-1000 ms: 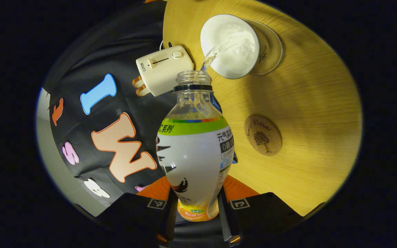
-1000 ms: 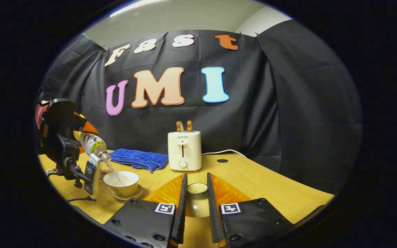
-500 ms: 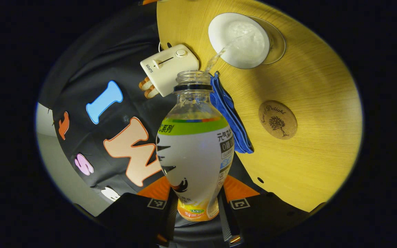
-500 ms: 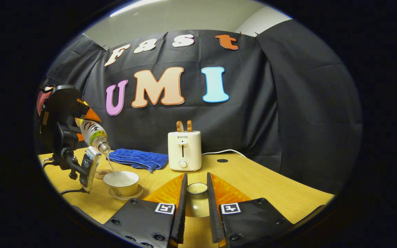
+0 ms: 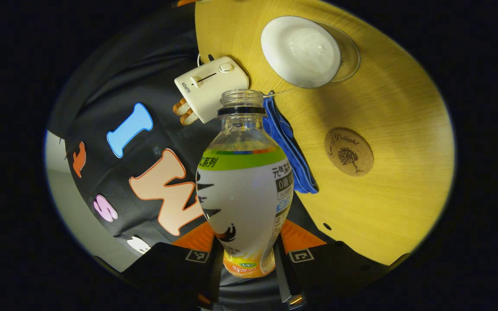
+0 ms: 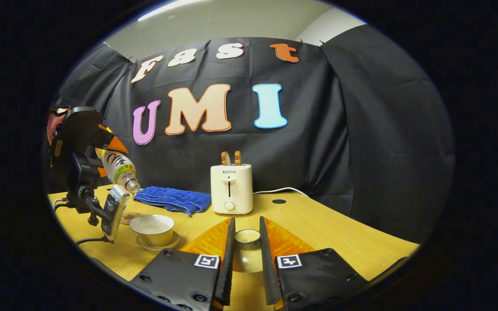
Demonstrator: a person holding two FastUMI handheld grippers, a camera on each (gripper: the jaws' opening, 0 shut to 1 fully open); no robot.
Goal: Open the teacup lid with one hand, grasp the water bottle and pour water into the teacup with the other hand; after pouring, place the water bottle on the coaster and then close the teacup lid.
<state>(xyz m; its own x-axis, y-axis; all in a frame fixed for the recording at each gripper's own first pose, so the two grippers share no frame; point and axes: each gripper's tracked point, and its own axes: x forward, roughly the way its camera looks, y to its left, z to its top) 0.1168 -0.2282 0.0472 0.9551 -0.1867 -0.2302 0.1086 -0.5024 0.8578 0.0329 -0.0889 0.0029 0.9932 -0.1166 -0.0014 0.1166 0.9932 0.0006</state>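
In the left gripper view my left gripper (image 5: 245, 263) is shut on the base of the uncapped water bottle (image 5: 244, 181), held tilted above the table. The white teacup (image 5: 301, 49) on its glass saucer (image 5: 347, 56) holds water; no stream leaves the bottle's mouth. The round cork coaster (image 5: 348, 151) lies bare on the wood. In the right gripper view my right gripper (image 6: 247, 242) is shut on the teacup lid (image 6: 247, 236), held low over the table to the right of the teacup (image 6: 152, 228). The left gripper (image 6: 80, 172) hangs with the bottle (image 6: 119, 170) above and left of the cup.
A cream toaster (image 6: 231, 188) with toast in its slots stands at the back of the yellow wooden table (image 6: 327, 233). A folded blue towel (image 6: 172, 199) lies to its left. A white cord (image 6: 279, 190) runs behind the toaster.
The stream of water from the bottle into the teacup has stopped. The left gripper has tipped the bottle's mouth up and back from the cup. My right gripper and lid have not moved.
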